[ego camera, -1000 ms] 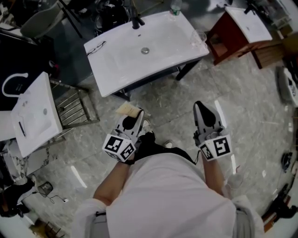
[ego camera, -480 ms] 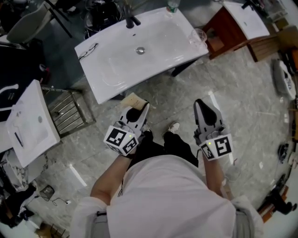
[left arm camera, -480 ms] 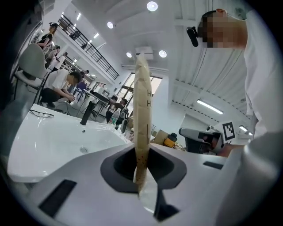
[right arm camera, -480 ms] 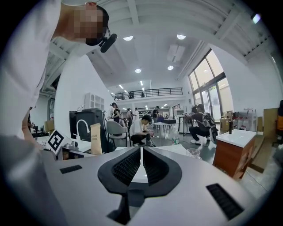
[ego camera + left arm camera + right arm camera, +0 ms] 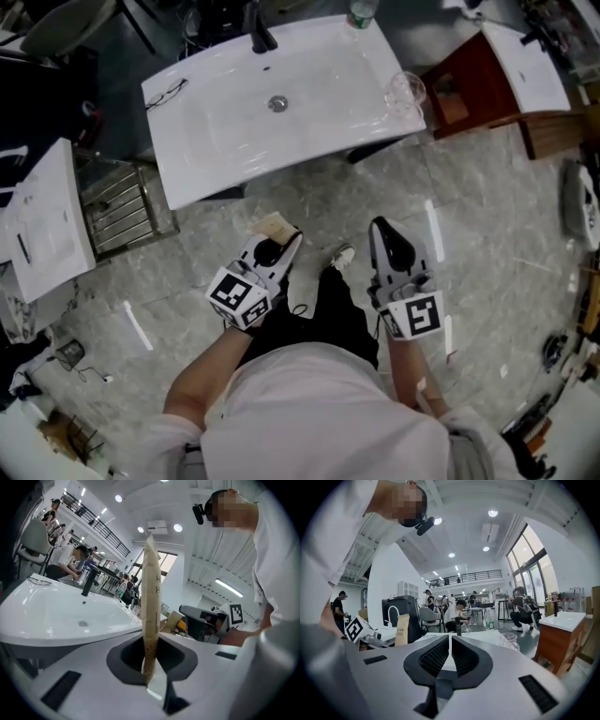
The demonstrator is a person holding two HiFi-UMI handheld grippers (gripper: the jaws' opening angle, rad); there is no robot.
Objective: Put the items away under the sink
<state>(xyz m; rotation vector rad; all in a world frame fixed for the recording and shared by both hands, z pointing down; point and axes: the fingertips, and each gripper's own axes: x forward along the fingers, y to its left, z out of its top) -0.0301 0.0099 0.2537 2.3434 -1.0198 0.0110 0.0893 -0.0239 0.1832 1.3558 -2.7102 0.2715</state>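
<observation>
Floor [image 5: 487, 234]: pale marbled stone, the ground for everything else. Sink [image 5: 225, 141]: white basin on a dark frame, ahead of the person, with a black tap [image 5: 260, 33] at its back edge; the space beneath it is hidden from the head view and shows only as a dark underside in the left gripper view. Second basin [image 5: 42, 225]: white, at the far left, apart from the sink. Cabinet [image 5: 469, 89]: red-brown, to the right of the sink. Rack [image 5: 117, 202]: metal bars, between the two basins. Left gripper [image 5: 284, 242]: jaws nearly together, clamped on the lower end of a packet [image 5: 150, 602], which is tan, flat and thin, stands edge-on and upright above the jaws, and is held short of the sink's front edge. Right gripper [image 5: 380, 225]: jaws closed together with nothing between them, level with the left and well apart from it. Glass [image 5: 405, 91]: clear, on the sink's right corner. Bottle [image 5: 361, 11]: at the sink's back edge. Spectacles [image 5: 167, 92]: on the sink's left side. Step in hand, as judged: carrying the packet to the sink, with nothing yet stowed. The next move calls for bringing the left gripper low, passing the packet under the front rim without catching it, and setting it down there before the jaws let go.
</observation>
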